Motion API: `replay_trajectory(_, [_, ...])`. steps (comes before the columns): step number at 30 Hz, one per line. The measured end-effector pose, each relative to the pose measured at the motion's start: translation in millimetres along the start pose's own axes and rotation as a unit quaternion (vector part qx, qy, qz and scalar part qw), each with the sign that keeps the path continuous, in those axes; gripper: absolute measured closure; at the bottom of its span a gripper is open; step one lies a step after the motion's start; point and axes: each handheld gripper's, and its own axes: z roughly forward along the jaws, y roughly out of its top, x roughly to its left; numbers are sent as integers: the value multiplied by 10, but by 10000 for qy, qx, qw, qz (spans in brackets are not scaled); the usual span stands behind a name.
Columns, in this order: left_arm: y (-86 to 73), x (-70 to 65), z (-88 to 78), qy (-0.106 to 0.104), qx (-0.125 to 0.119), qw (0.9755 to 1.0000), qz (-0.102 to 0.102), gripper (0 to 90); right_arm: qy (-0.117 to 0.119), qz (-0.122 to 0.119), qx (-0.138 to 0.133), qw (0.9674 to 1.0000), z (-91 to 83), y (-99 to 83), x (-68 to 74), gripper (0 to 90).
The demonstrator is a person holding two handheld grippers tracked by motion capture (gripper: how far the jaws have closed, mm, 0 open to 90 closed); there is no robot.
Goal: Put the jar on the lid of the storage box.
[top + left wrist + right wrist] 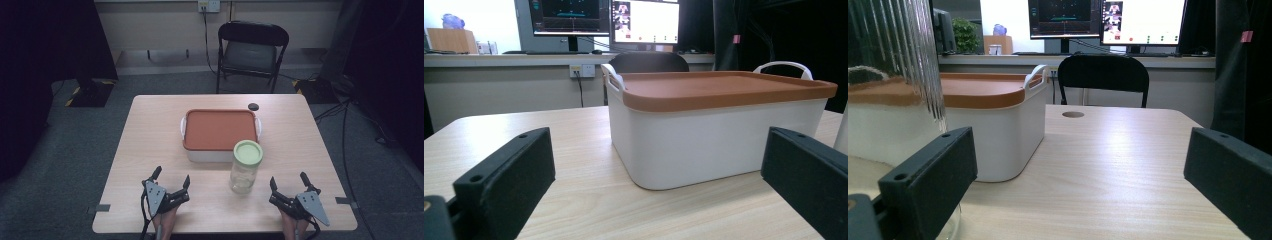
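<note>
With both grippers, left [171, 180] and right [288, 183], gaping empty, we might topple the jar [245, 167] (at our right gripper's ten o'clock) by clipping it.

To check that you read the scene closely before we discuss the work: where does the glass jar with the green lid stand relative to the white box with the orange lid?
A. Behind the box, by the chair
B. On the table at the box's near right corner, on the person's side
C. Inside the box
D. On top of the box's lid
B: in the high view the glass jar stands upright on the table just in front of the white box at its near right corner, between box and right claw.
</note>
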Motion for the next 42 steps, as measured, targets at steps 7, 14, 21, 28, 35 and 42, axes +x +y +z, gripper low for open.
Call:
replay_trajectory(7, [0, -1, 0, -3, 0, 10000, 1, 3, -21, 3, 2, 10000, -1, 0, 1, 0])
replay_trajectory(14, [1, -6, 2, 76, 13, 10000, 1, 3, -46, 1, 2, 10000, -1, 0, 2, 0])
replay_trajectory(21, [2, 5, 1, 65, 5, 10000, -29, 2, -79, 1, 0, 10000, -3, 0, 4, 0])
replay_trajectory(28, [5, 21, 11, 4, 27, 9999, -142, 0, -80, 1, 0, 10000, -3, 0, 4, 0])
replay_trajectory(35, [51, 29, -22, -43, 24, 9998, -204, 0, -83, 1, -14, 10000, -7, 0, 7, 0])
replay_trajectory(42, [95, -5, -97, -38, 2, 9998, -213, 0, -80, 1, -7, 10000, -8, 0, 6, 0])
